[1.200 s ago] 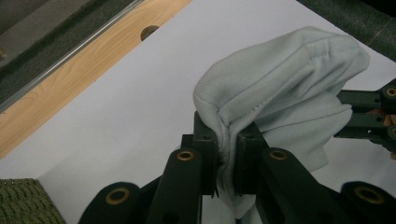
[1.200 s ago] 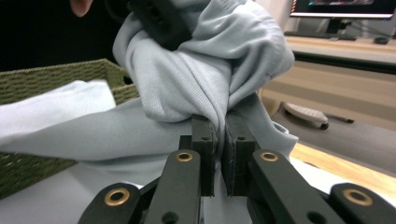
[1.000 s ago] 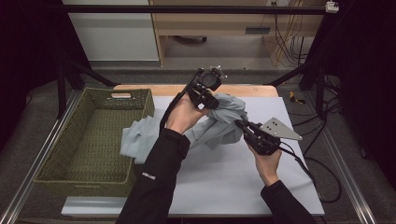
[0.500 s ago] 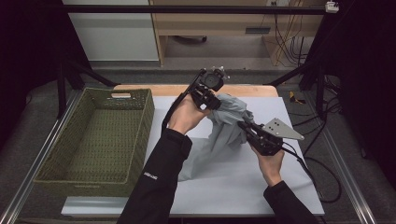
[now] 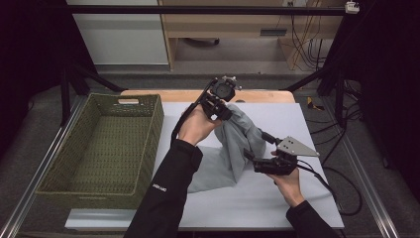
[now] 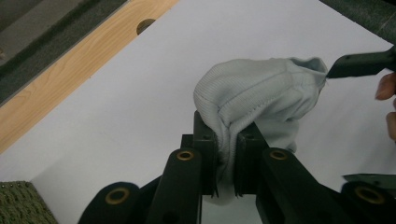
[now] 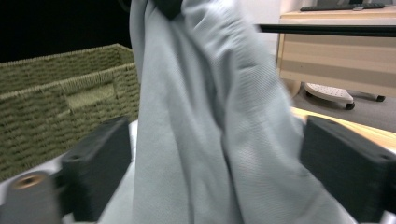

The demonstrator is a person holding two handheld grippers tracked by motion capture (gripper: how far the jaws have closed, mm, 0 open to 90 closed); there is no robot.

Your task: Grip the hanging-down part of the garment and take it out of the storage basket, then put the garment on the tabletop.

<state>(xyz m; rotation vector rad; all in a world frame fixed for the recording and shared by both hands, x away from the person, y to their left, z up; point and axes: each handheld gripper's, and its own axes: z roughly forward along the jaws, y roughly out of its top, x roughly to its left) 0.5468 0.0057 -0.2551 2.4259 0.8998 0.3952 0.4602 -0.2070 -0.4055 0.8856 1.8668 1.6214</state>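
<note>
High view: left tongs [image 5: 221, 110] clamp grey cloth [image 5: 233, 148]; right tongs [image 5: 250, 158] spread around it; basket [image 5: 101, 148] left.

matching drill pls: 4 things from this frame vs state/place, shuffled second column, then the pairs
Things:
1. left gripper
2. right gripper
3. grey cloth
4. green woven basket

States:
A. on the table's left side, nothing inside
B. jaws open, cloth hanging between them
C. lifted at one end, lower end trailing on the white table
D. jaws clamped on a fold of cloth

Pairs: 1-D, 2-B, 3-C, 4-A
</note>
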